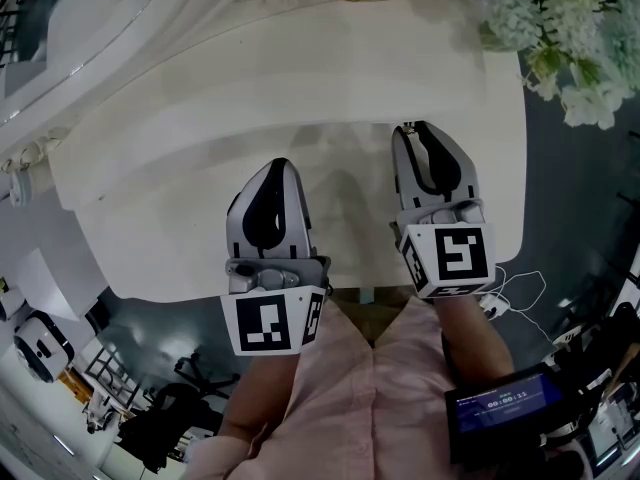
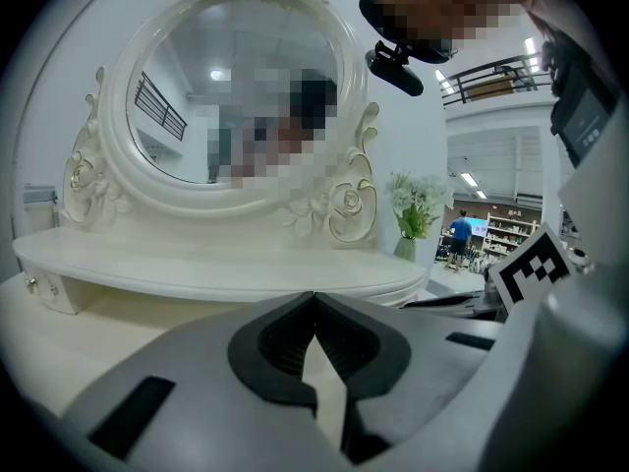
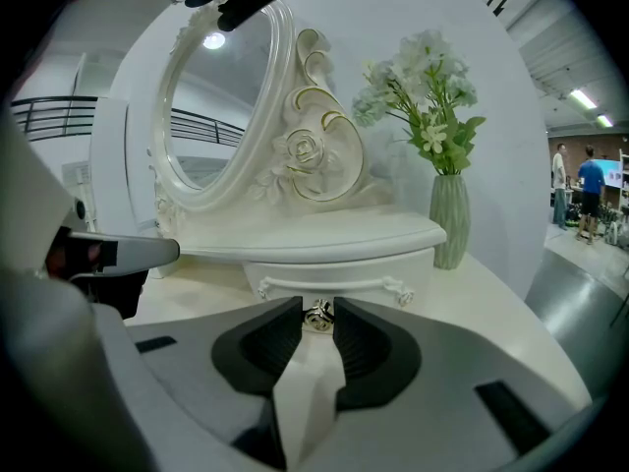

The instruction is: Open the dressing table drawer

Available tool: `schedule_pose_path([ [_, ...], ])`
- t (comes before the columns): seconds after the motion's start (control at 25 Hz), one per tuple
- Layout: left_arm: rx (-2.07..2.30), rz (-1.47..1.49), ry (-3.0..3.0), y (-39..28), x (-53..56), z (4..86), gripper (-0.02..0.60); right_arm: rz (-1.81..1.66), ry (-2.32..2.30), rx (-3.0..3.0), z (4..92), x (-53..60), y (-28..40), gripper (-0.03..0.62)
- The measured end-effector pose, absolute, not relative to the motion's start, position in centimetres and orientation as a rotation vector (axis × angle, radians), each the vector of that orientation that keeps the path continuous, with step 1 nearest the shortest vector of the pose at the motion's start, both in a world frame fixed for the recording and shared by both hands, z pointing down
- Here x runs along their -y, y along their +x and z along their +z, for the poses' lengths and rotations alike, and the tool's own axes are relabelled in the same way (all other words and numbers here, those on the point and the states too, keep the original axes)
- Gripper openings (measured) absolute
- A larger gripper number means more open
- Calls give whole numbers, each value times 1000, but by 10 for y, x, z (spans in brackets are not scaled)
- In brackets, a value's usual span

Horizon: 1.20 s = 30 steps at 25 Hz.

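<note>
The white dressing table (image 1: 300, 88) carries a raised shelf with a small drawer (image 3: 364, 264) under it. A gold knob (image 3: 317, 315) sits at the middle of the drawer's front. My right gripper (image 3: 317, 309) reaches to that front, and its two fingertips close on the knob from either side. In the head view the right gripper (image 1: 415, 128) points at the shelf's edge. My left gripper (image 1: 278, 163) hovers over the tabletop beside it, apart from the drawer. Its jaws (image 2: 314, 298) meet at the tip with nothing between them.
An oval mirror (image 2: 236, 96) in a carved frame stands on the shelf. A green vase of white flowers (image 3: 449, 214) stands right of the drawer, near the table's right edge. Another small drawer (image 2: 49, 288) is at the far left. The person's sleeve (image 1: 340, 388) is below.
</note>
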State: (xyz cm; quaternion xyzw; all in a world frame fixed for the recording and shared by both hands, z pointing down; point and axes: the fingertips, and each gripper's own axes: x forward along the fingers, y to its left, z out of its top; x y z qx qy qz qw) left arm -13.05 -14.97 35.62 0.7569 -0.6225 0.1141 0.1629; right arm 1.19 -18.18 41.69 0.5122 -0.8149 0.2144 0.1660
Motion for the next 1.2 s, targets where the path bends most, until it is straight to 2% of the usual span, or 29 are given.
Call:
schedule_pose_path([
  [1.2, 1786, 324, 2157, -132, 145, 354, 21, 611, 1464, 2321, 418, 178, 12, 109],
])
